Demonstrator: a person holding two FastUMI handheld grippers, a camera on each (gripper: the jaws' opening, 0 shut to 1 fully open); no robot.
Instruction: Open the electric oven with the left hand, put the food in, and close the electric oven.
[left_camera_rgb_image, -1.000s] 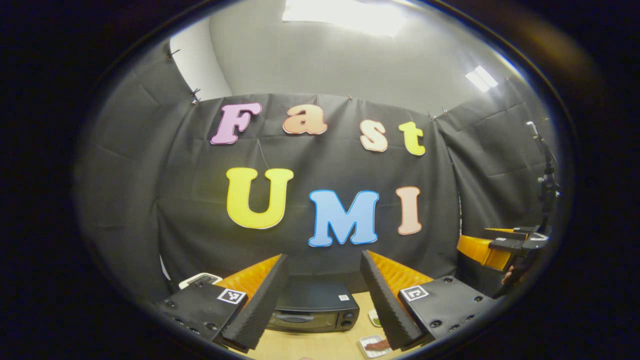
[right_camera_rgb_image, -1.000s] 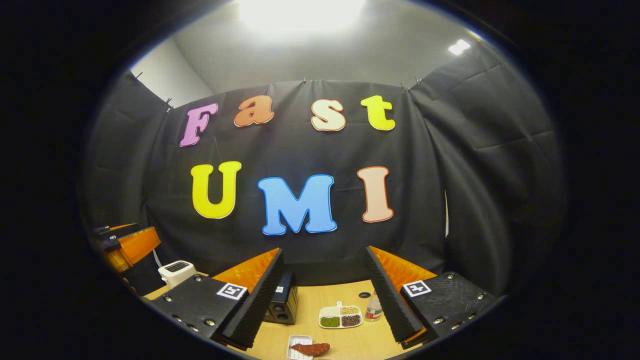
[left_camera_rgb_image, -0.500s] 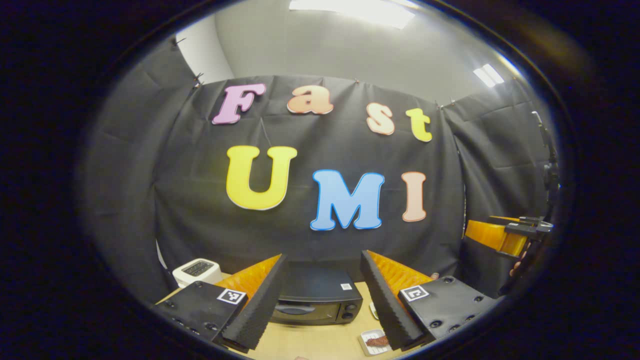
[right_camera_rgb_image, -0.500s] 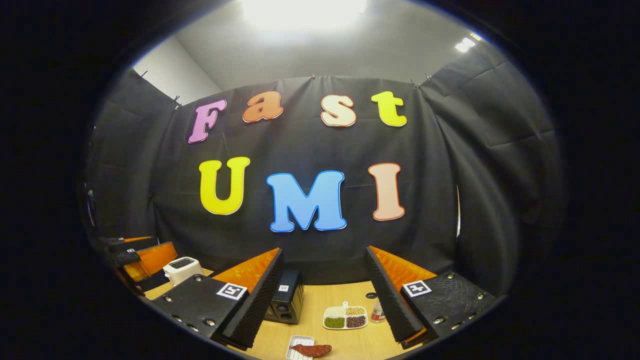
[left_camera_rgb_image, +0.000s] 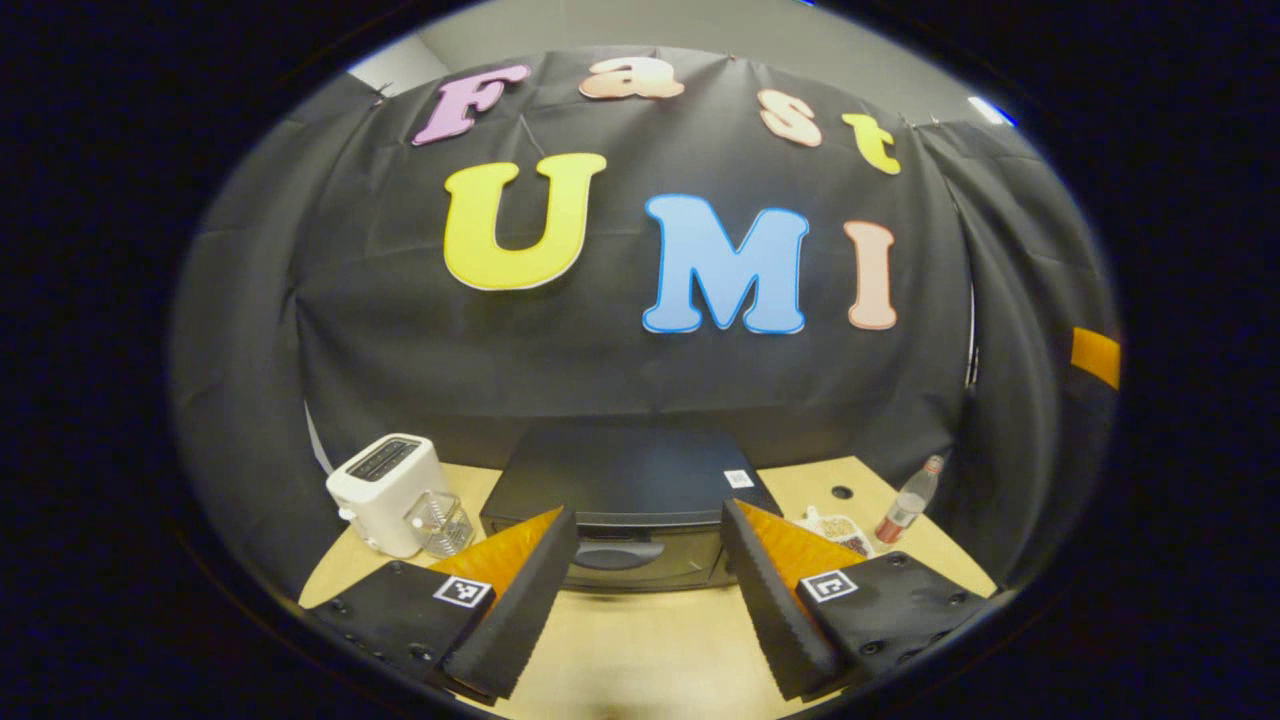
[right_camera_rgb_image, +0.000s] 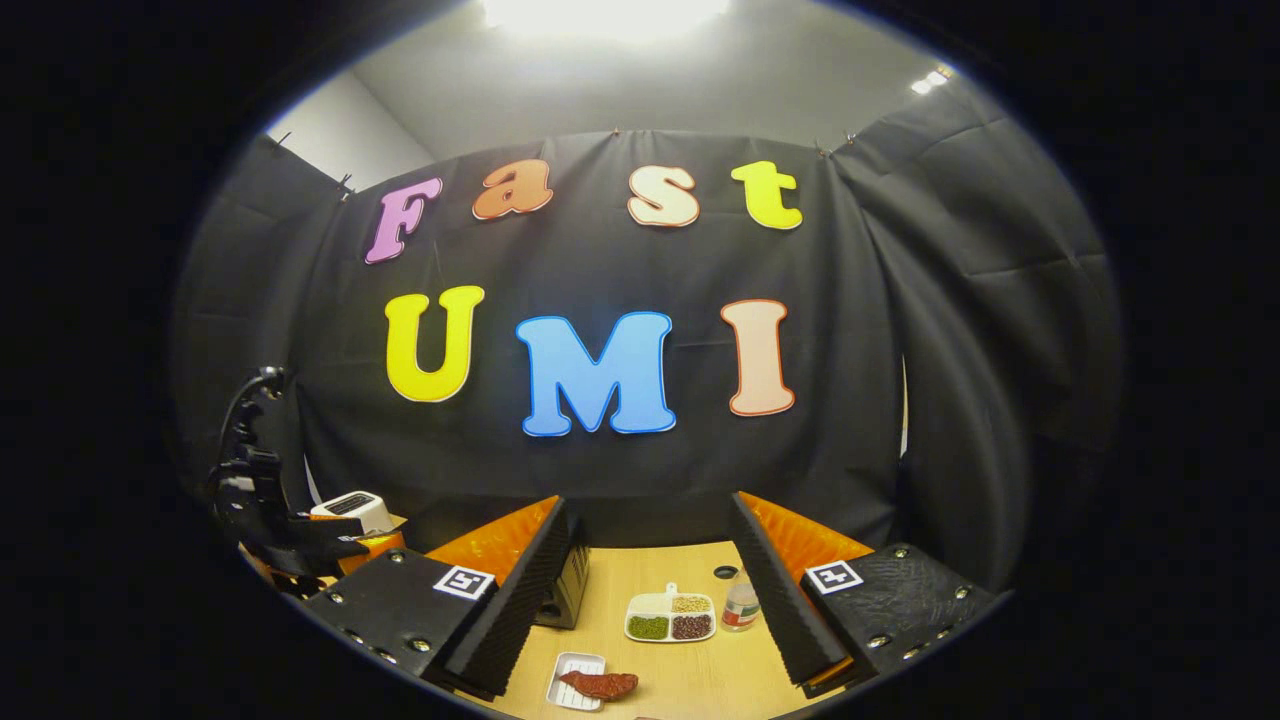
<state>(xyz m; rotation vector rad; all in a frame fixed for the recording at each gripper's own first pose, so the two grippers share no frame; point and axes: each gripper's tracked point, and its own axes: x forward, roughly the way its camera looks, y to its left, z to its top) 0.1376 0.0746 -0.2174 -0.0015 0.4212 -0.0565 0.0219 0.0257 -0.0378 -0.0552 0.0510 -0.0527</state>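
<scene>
Black cloth booth wall all round, grey ceiling with a bright light above. Light wood tabletop (left_camera_rgb_image: 640, 650) runs along the bottom of both views.

Black electric oven (left_camera_rgb_image: 625, 480) sits at the back of the tabletop against the cloth, door shut, handle across the front. In the left gripper view it is straight ahead, its front seen between the two fingers; in the right gripper view only its side (right_camera_rgb_image: 572, 585) peeks out behind the left-hand finger.

White toaster (left_camera_rgb_image: 385, 492) stands left of the oven, a small clear cup (left_camera_rgb_image: 438, 522) touching its right side.

Left hand-held gripper (left_camera_rgb_image: 648, 590) is released, fingers spread wide, nothing between them, hovering above the tabletop in front of the oven and apart from it. It also shows at the left edge of the right gripper view (right_camera_rgb_image: 300, 545), in front of the toaster.

Right hand-held gripper (right_camera_rgb_image: 648, 590) is also released, fingers wide apart, nothing held, above the tabletop.

Divided white dish (right_camera_rgb_image: 670, 617) with green, tan and dark fillings lies right of the oven, a small bottle (right_camera_rgb_image: 741, 606) with a red band just beside it on the right.

Food (right_camera_rgb_image: 600, 684), a reddish-brown piece, lies on a small white tray (right_camera_rgb_image: 565, 688) near the front edge, outside the oven, below the right hand-held gripper's open fingers.
</scene>
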